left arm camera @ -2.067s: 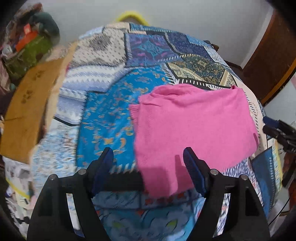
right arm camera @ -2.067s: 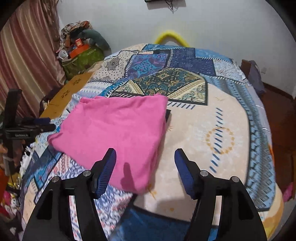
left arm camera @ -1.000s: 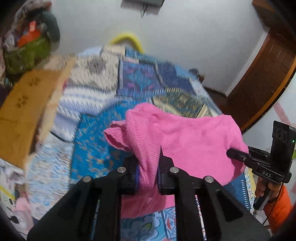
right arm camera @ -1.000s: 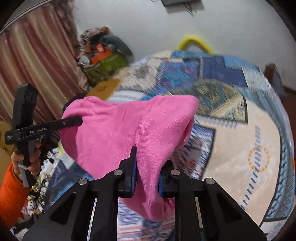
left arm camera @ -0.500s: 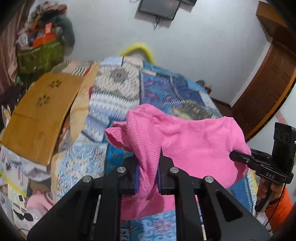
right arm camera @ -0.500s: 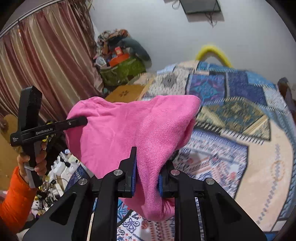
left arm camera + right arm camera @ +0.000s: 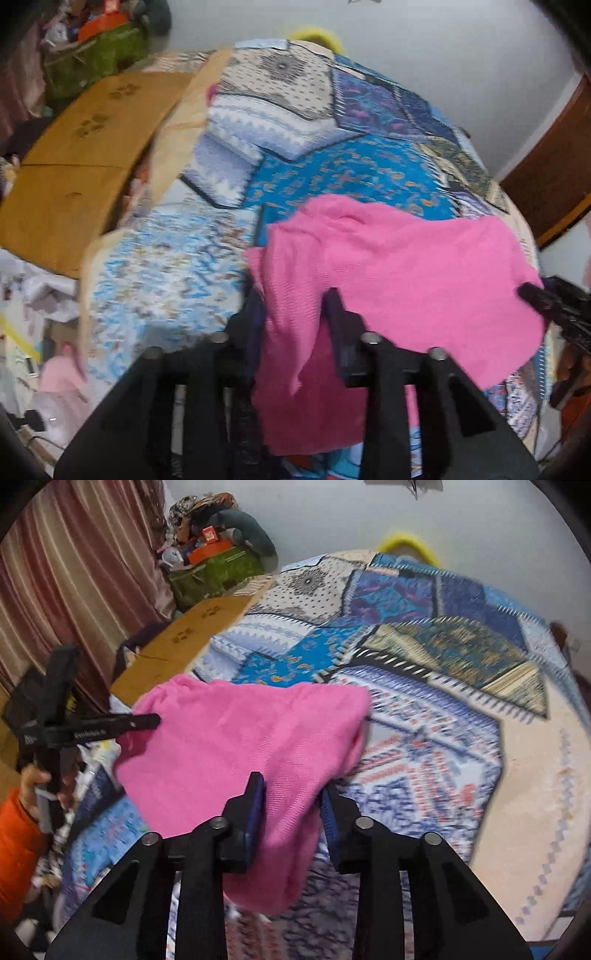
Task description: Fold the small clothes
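Note:
A pink knit garment (image 7: 406,266) hangs low over the patchwork bedspread (image 7: 332,173), stretched between both grippers. My left gripper (image 7: 295,310) has one bunched corner between its fingers. Its jaws are opening and the cloth sits loosely in the gap. In the right wrist view the same garment (image 7: 229,746) droops over the bedspread (image 7: 443,757). My right gripper (image 7: 291,797) has the other corner between its jaws, which are opening too. The left gripper's tool (image 7: 92,727) shows at the garment's far edge, held by a hand (image 7: 33,779) with an orange sleeve.
A flat cardboard sheet (image 7: 74,155) lies along the bed's left side. Behind it a green bag (image 7: 218,568) and piled clutter stand by a striped curtain (image 7: 66,572). A wooden door (image 7: 554,173) is at the right. A yellow hoop (image 7: 406,541) peeks over the bed's far edge.
Both grippers have come down toward the bed with the pink garment. Their jaws, tightly shut on the cloth before, now stand apart with the cloth loose between them.

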Action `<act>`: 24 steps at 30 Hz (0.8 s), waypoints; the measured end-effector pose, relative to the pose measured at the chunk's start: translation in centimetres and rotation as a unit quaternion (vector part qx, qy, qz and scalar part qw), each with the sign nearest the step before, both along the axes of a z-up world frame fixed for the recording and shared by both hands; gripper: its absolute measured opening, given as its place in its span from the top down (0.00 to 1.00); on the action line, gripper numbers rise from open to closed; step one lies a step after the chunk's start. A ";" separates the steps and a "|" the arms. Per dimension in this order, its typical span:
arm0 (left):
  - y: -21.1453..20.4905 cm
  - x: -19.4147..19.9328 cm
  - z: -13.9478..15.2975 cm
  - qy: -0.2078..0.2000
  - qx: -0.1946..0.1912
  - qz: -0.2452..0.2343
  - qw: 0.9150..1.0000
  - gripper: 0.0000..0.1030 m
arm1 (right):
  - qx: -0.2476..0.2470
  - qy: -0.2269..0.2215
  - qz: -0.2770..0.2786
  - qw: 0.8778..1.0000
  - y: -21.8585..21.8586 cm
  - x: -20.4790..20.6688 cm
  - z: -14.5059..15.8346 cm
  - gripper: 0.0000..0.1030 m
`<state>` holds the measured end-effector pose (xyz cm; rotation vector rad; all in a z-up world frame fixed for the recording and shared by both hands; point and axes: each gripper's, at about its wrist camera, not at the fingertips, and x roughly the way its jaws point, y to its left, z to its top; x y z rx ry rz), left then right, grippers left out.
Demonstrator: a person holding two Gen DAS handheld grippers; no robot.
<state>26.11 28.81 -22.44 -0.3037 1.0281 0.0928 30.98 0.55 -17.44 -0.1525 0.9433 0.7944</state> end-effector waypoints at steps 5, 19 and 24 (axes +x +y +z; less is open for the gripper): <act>-0.1 -1.2 3.2 -0.030 0.020 0.008 0.999 0.64 | -0.002 -0.067 -0.008 0.998 -0.7 -1.1 3.3 0.62; -8.9 -1.4 2.3 -0.035 0.069 -0.091 0.993 0.51 | 0.003 -0.023 0.051 0.998 3.8 -2.7 -0.6 0.59; -6.6 -2.6 0.1 -0.008 0.086 -0.059 0.995 0.51 | 0.017 -0.016 0.026 0.999 1.3 -2.3 -0.6 0.59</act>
